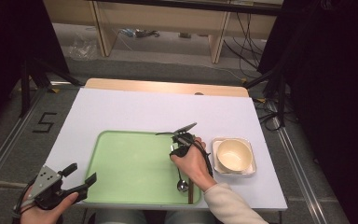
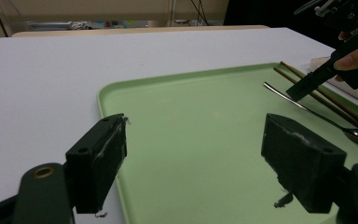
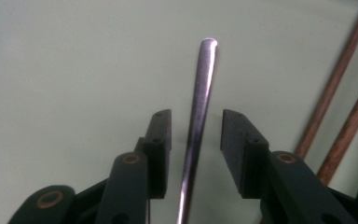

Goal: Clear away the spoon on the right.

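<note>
Right gripper [image 3: 193, 126] stood with its jaws parted to a moderate gap, the spoon's [image 3: 198, 121] handle running between them with clear space on each side and neither pad touching it. No earlier frame, so motion left unrecorded. The spoon lay on the green tray [image 1: 126, 172], near its right edge; in the high view its bowl [image 1: 182, 185] sat toward the person's side and its long axis ran away from the person, the handle passing under the right hand [image 1: 191, 163]. In the right gripper view the handle tip pointed up the frame, the long axis near vertical with a slight lean. Two brown chopsticks [image 3: 340, 112] lay just beside the spoon, roughly parallel to it, on its right in that view. The right hand came in from the bottom right in a pale sleeve, wrist bent so the gripper pointed down at the tray. Left gripper [image 1: 77, 175] was held low at the tray's near left corner, jaws spread wide with nothing between them, aimed across the tray. The left gripper view gave a side look at the spoon [image 2: 307, 109] and chopsticks [image 2: 324, 95] lying flat, with one right jaw tip just above the handle. The high view alone gave the cream bowl [image 1: 234, 155] on a white square dish [image 1: 251, 169], right of the tray on the white table [image 1: 135, 109].
</note>
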Demonstrator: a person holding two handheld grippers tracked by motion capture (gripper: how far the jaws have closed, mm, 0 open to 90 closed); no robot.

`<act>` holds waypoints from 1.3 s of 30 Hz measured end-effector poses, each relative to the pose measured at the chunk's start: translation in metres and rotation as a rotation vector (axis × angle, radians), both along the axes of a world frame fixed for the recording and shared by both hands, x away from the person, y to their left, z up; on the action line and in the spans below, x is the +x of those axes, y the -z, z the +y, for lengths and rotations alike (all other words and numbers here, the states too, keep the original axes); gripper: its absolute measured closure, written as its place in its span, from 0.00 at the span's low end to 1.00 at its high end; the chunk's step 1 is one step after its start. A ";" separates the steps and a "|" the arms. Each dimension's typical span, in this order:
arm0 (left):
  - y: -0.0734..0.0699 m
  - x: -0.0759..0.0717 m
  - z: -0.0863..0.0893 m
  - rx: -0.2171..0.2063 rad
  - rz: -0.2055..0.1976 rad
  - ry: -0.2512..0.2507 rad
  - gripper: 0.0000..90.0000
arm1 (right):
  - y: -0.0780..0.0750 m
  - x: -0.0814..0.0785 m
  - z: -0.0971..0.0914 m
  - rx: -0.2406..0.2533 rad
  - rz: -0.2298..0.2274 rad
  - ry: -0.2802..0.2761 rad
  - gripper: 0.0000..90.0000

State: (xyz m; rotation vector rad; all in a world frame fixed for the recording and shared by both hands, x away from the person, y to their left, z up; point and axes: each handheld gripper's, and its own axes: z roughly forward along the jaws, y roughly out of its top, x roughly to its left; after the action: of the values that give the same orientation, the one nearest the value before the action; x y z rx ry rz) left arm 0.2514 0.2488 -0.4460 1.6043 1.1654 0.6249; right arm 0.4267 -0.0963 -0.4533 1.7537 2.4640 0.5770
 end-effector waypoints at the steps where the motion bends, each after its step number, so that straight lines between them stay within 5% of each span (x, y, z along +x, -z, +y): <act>1: 0.000 0.000 0.000 0.001 0.000 0.000 0.24 | -0.001 0.000 0.000 -0.011 -0.003 -0.006 0.71; 6: 0.000 0.000 0.000 -0.007 -0.005 0.002 0.24 | -0.002 0.002 -0.006 -0.011 0.005 -0.044 0.69; 14: 0.000 0.000 0.000 -0.007 -0.004 0.003 0.24 | -0.014 -0.001 -0.016 0.050 0.049 -0.020 0.84; 17: 0.000 0.000 0.000 -0.006 -0.005 0.002 0.24 | -0.016 0.000 -0.022 0.035 0.072 -0.040 0.85; 28: 0.000 0.000 -0.001 0.002 0.003 -0.001 0.24 | -0.042 0.006 -0.059 0.045 -0.017 -0.098 0.74; 33: 0.000 0.000 -0.001 0.002 0.003 -0.001 0.24 | -0.056 0.009 -0.080 0.051 -0.066 -0.073 0.72; 39: 0.000 0.001 -0.001 0.003 0.005 0.000 0.24 | -0.067 0.012 -0.106 0.047 -0.060 0.020 0.70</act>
State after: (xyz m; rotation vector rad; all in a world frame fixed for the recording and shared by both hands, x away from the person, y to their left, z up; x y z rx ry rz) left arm 0.2522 0.2478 -0.4460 1.6096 1.1682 0.6234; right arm 0.4385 -0.2021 -0.3862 1.7492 2.4093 0.6803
